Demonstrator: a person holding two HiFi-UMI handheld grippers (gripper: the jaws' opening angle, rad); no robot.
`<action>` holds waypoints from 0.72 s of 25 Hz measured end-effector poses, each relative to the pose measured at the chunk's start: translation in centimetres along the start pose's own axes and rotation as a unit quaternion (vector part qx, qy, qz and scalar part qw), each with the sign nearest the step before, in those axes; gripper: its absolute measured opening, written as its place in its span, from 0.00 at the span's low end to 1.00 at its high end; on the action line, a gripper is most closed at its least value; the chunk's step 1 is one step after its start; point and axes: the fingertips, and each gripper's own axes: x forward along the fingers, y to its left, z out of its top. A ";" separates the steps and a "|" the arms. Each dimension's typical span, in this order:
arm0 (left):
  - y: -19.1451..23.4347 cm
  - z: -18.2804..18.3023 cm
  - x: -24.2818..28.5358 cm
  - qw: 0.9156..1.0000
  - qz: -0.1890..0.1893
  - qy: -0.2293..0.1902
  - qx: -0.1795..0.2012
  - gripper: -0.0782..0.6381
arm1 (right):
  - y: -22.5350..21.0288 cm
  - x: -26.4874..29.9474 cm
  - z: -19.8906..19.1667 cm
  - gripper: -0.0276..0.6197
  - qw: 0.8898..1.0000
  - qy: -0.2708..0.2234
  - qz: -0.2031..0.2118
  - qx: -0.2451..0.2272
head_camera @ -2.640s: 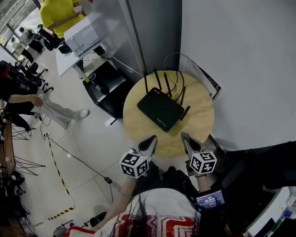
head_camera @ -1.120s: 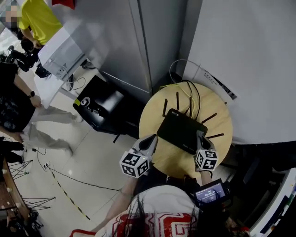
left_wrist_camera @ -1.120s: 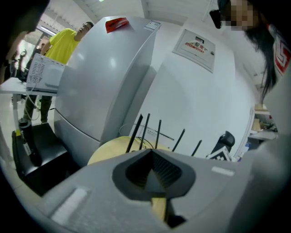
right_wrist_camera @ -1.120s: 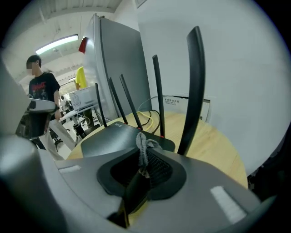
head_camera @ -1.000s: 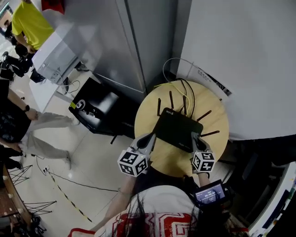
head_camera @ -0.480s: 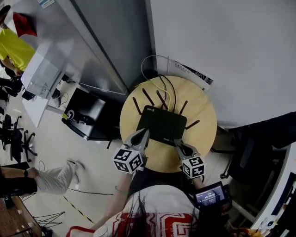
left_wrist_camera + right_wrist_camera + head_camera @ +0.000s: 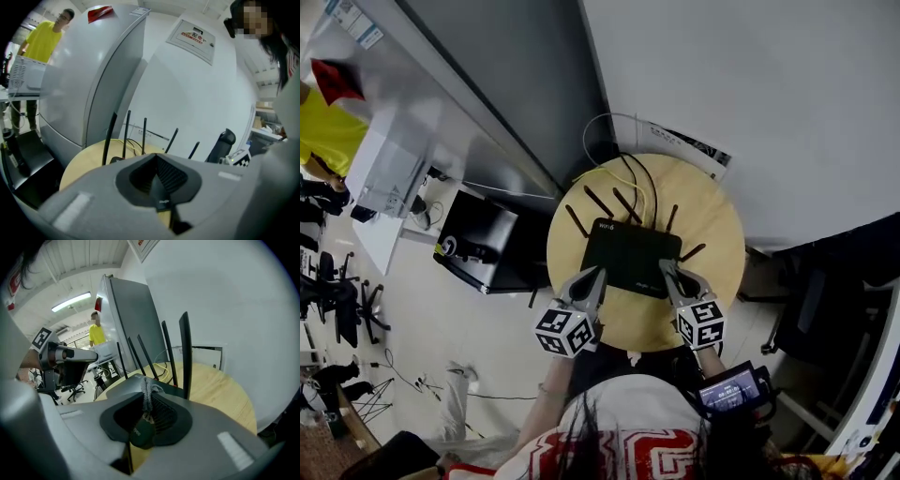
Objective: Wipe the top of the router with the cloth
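Note:
A black router [image 7: 633, 258] with several upright antennas lies flat in the middle of a round wooden table [image 7: 712, 234]. My left gripper [image 7: 592, 277] is shut and empty, with its tip at the router's near left corner. My right gripper [image 7: 667, 273] sits at the router's near right edge. In the right gripper view its jaws [image 7: 143, 423] are shut on a small grey cloth [image 7: 148, 391], whose bunched end sticks up above the router [image 7: 157, 383]. The left gripper view shows the left gripper [image 7: 158, 178] closed, with antennas [image 7: 110, 136] beyond it.
Yellow and white cables [image 7: 623, 178] trail off the table's far side toward a white wall. A grey cabinet [image 7: 487, 112] and a black case [image 7: 483, 244] on the floor stand to the left. A dark chair [image 7: 811, 309] is at the right. A person in yellow [image 7: 44, 42] stands far off.
Both grippers have come forward from the table's near edge to the router's near side. Over the last half second the right gripper has edged further onto the router's near right edge.

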 end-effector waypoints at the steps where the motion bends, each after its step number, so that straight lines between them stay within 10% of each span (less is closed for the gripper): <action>1: 0.0 0.1 0.3 1.000 -0.008 0.003 0.003 0.11 | 0.1 0.3 0.4 0.11 1.000 -0.003 -0.005 0.000; 18: 3.5 0.7 0.3 0.980 -0.176 0.080 0.049 0.11 | -3.2 5.4 1.2 0.11 0.981 0.004 -0.185 0.052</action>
